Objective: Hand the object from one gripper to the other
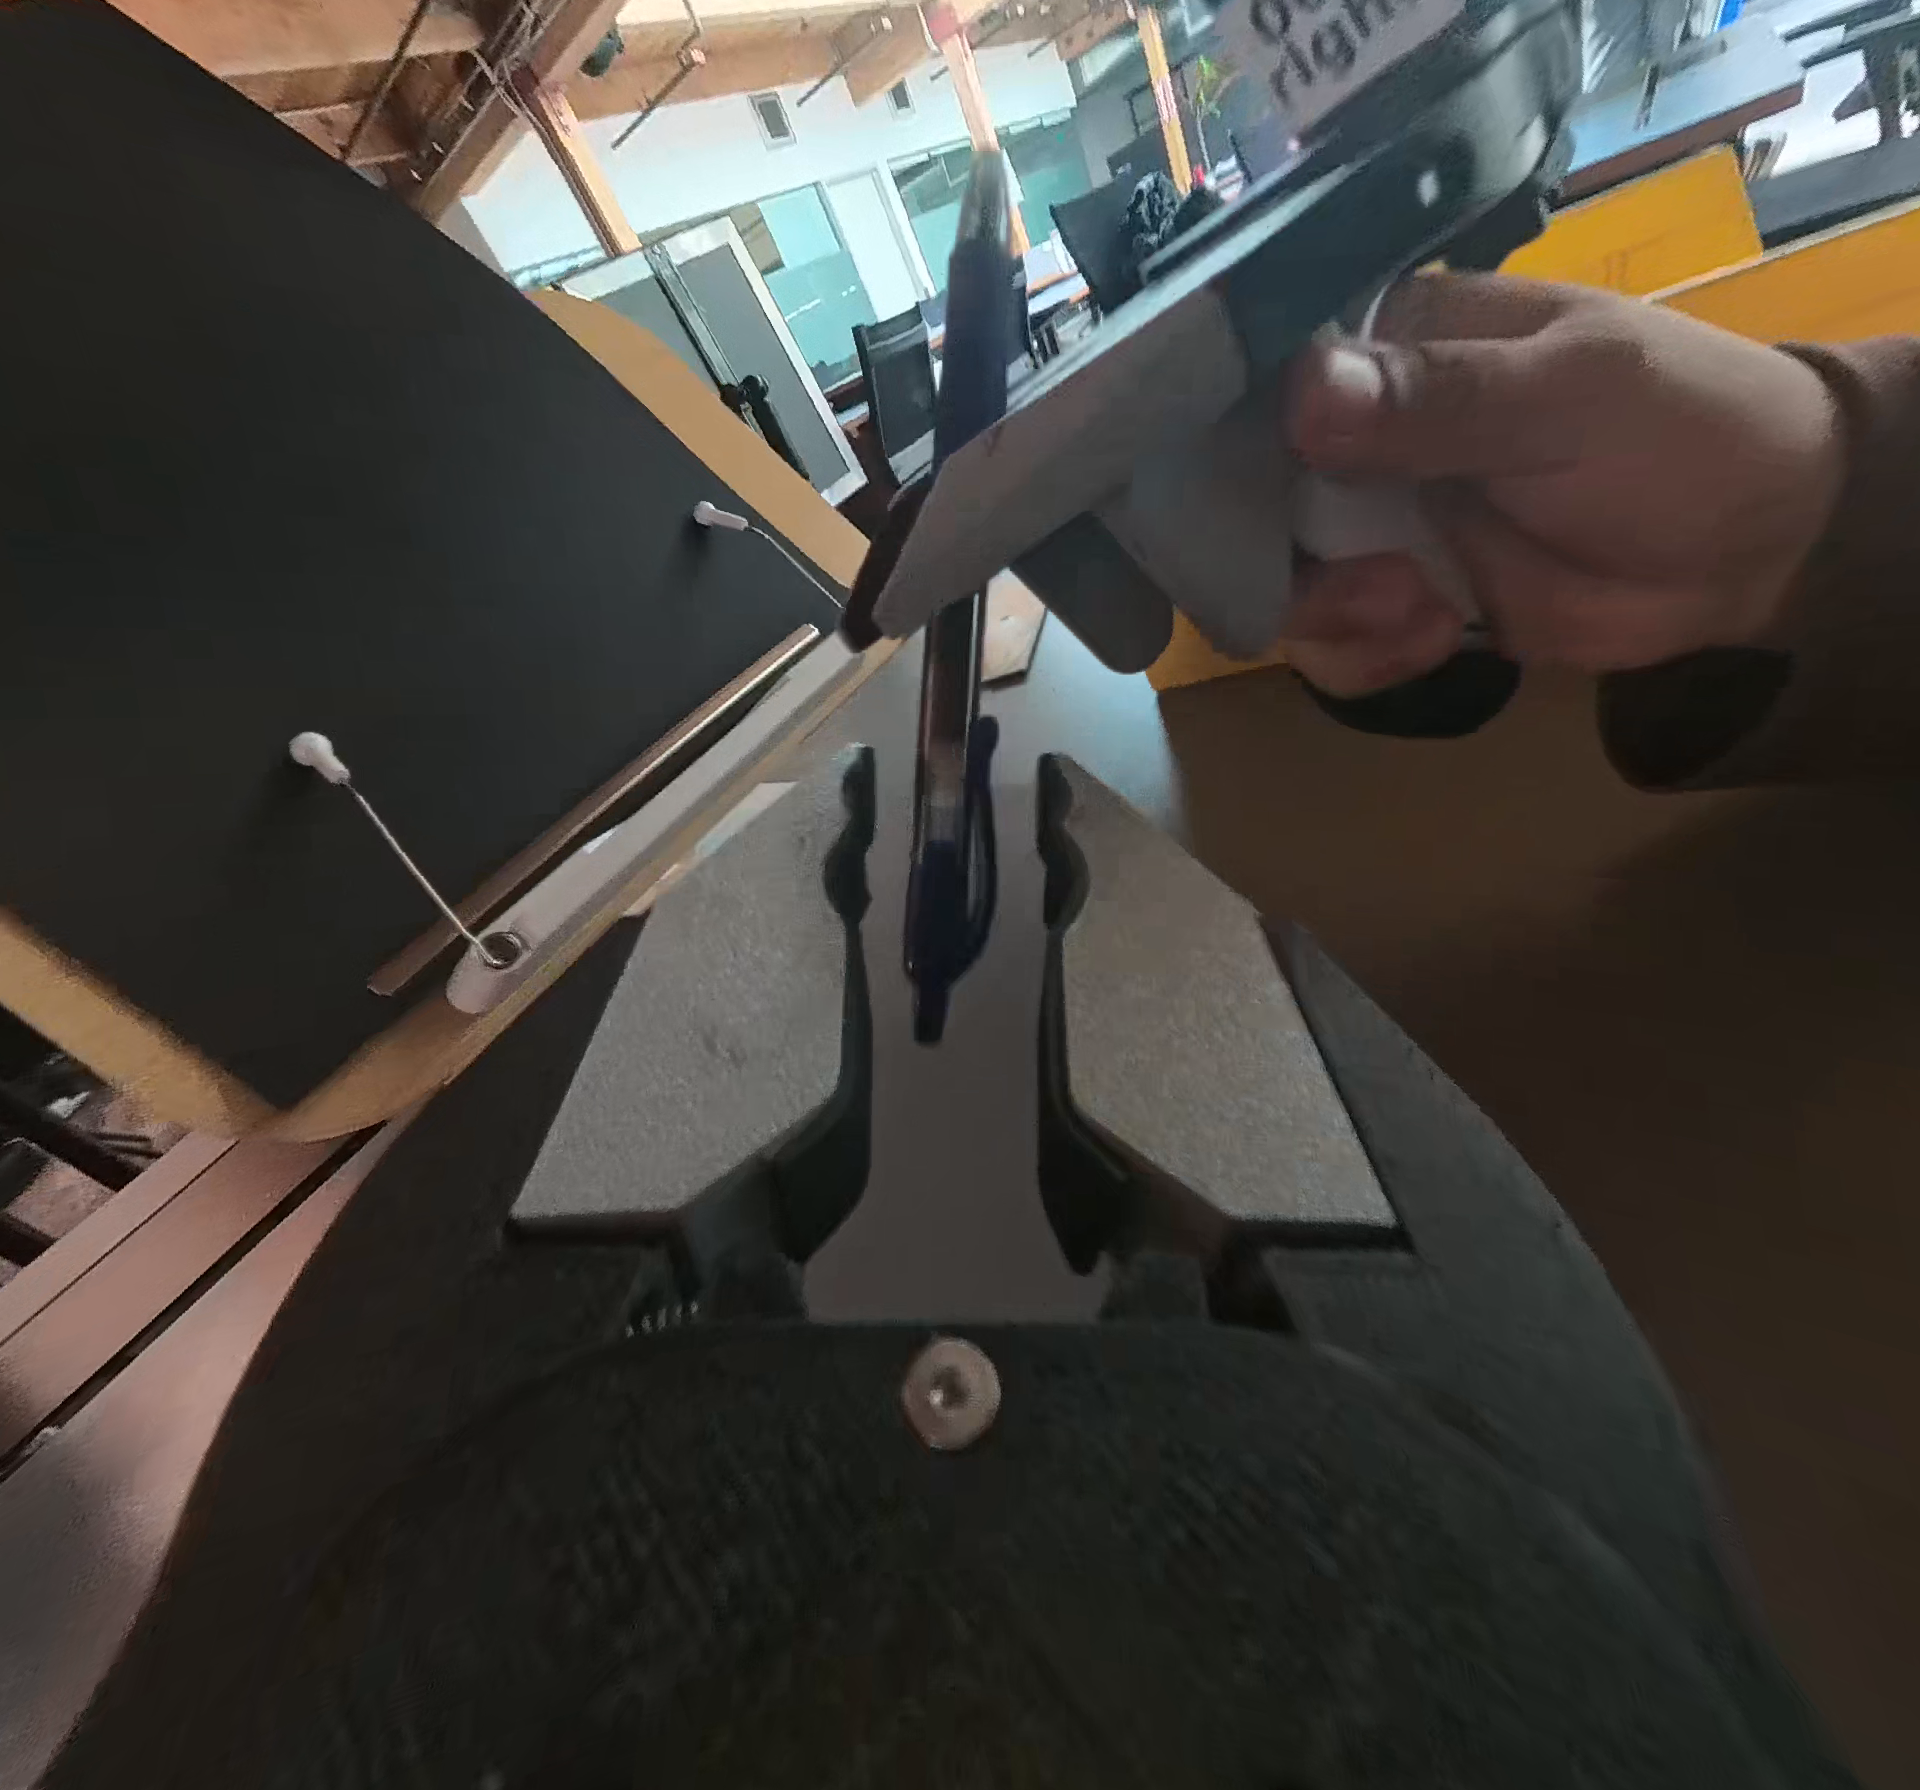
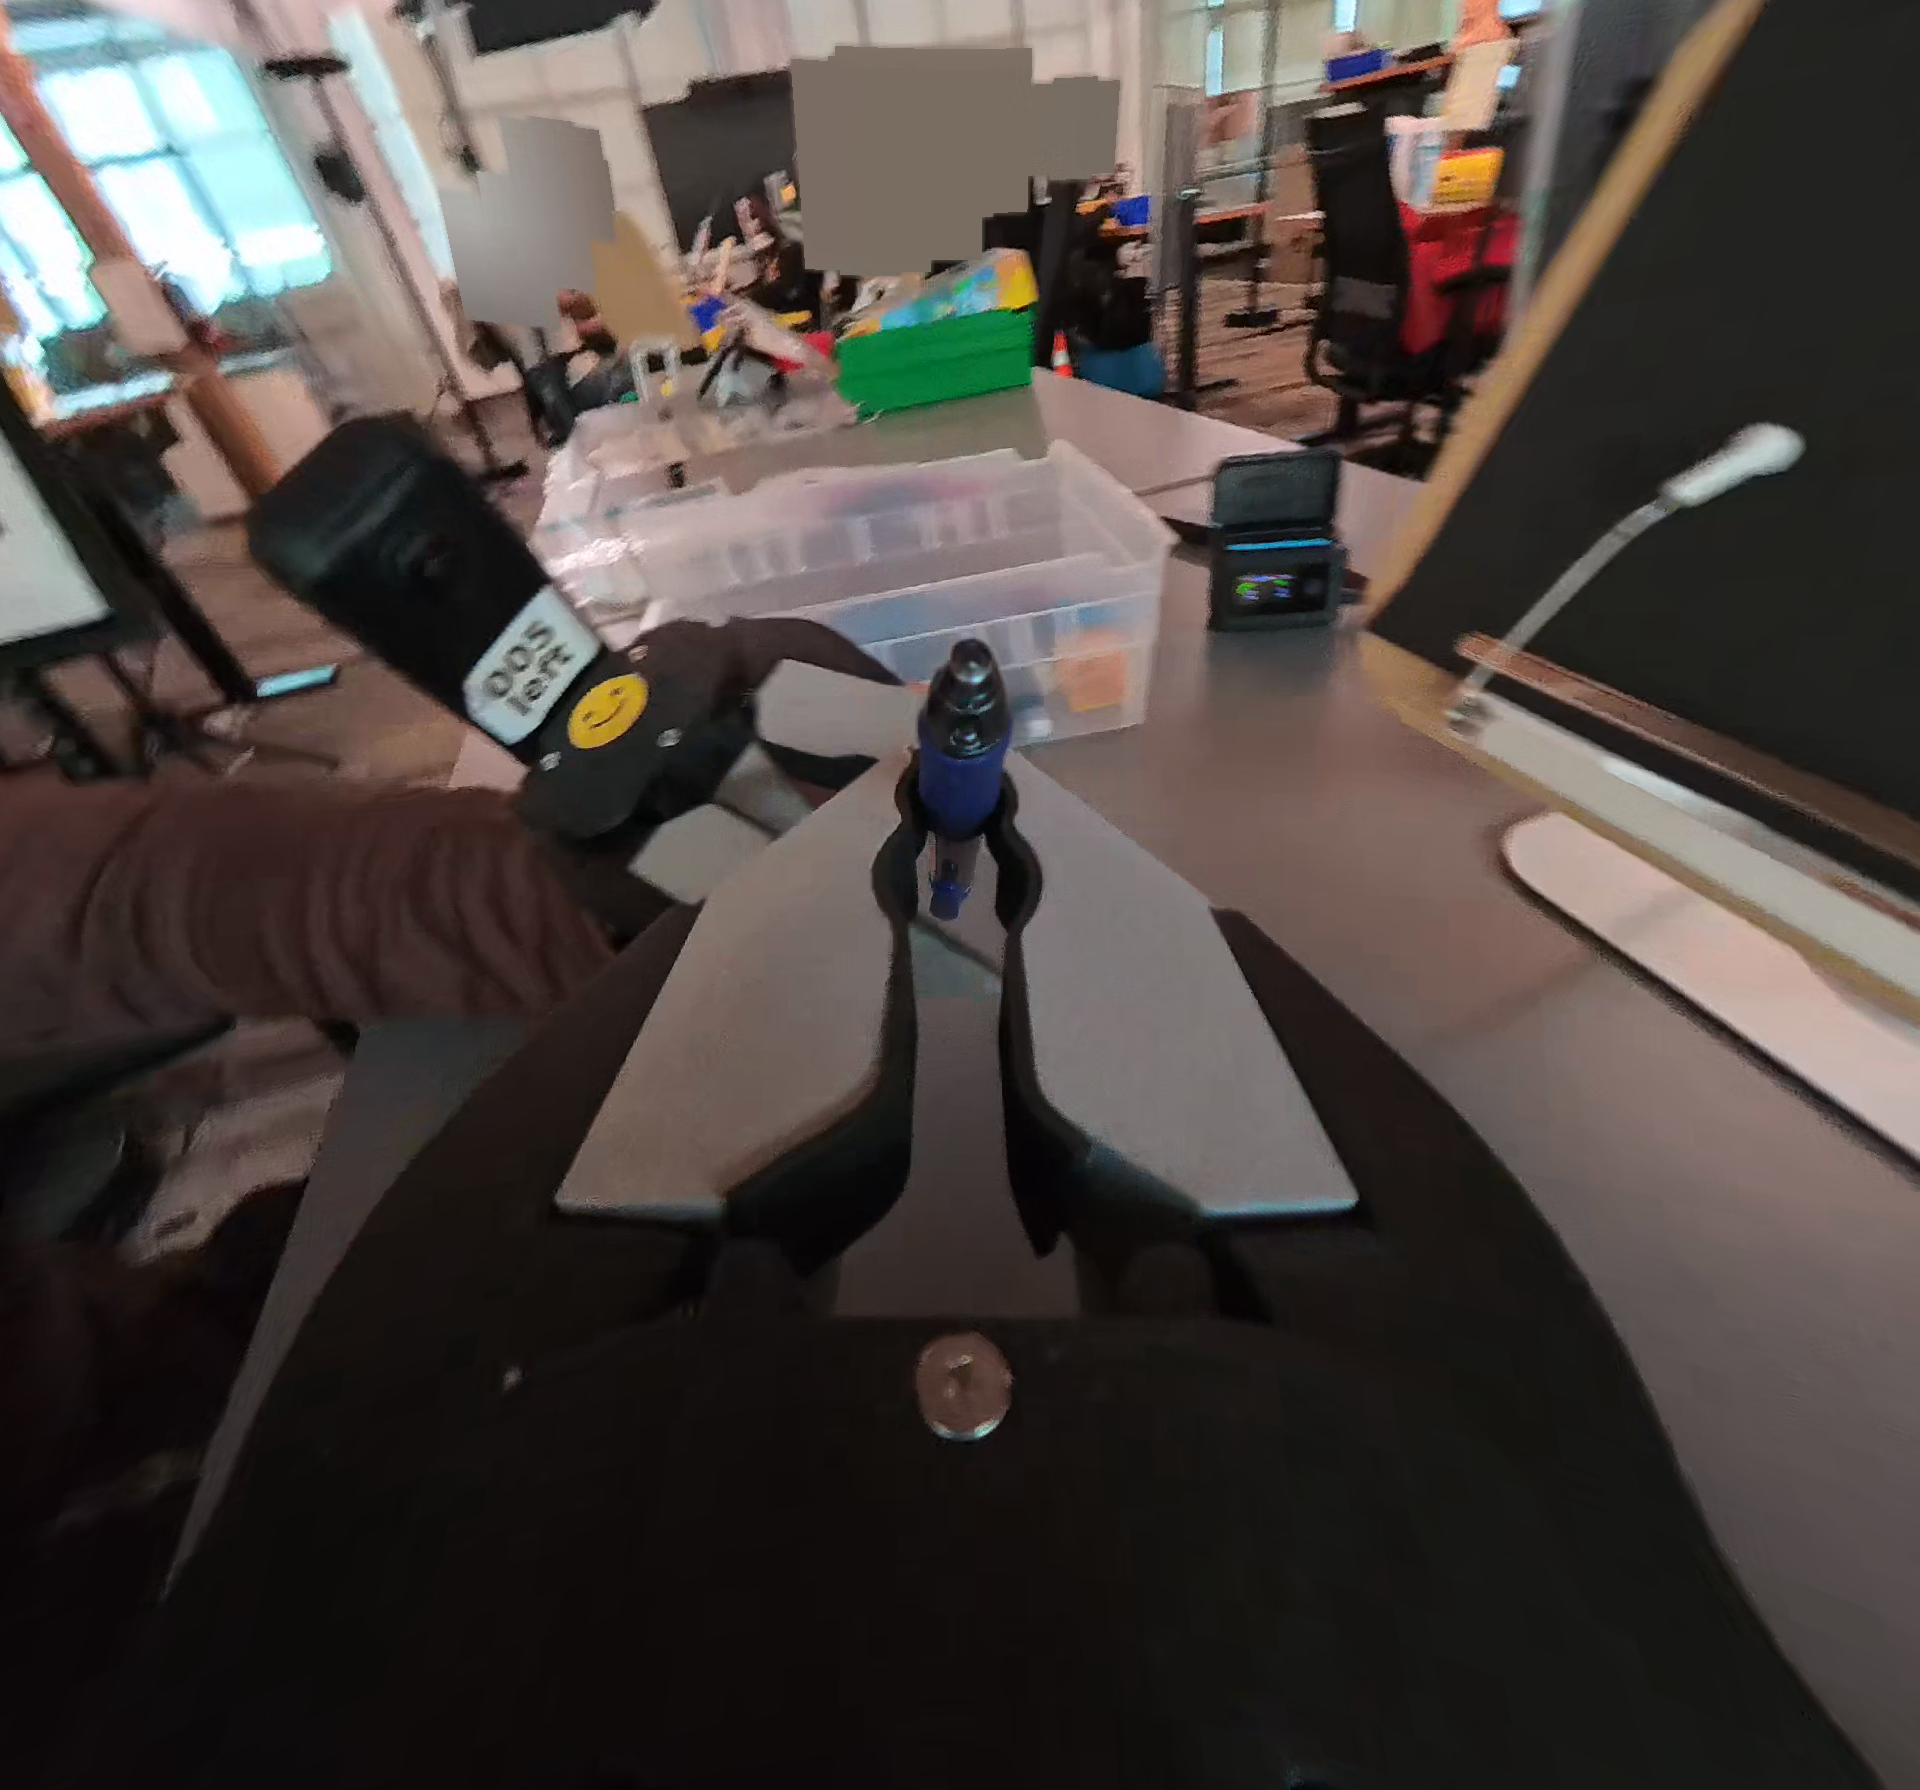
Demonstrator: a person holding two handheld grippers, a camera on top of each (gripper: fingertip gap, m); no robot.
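Observation:
A blue pen (image 1: pixel 951 857) hangs upright between the two fingers of my left gripper (image 1: pixel 953 784), which is open; neither finger touches the pen. My right gripper (image 1: pixel 904 587) comes in from the upper right, held by a hand (image 1: pixel 1558 473), and grips the pen higher up. In the right wrist view my right gripper (image 2: pixel 961 805) is shut on the pen's blue grip section (image 2: pixel 964 764), with the tip pointing up. The left gripper (image 2: pixel 821 701) shows behind it at the left, with its dark fingers spread.
A black book stand (image 1: pixel 312 493) with wire page holders stands close on one side; it also shows in the right wrist view (image 2: pixel 1714 338). On the grey table (image 2: pixel 1299 857) are a clear plastic bin (image 2: pixel 883 545), a small screen device (image 2: pixel 1273 577) and a green crate (image 2: pixel 935 358). Only a small space, under 4 cm, lies between the two pairs of fingers.

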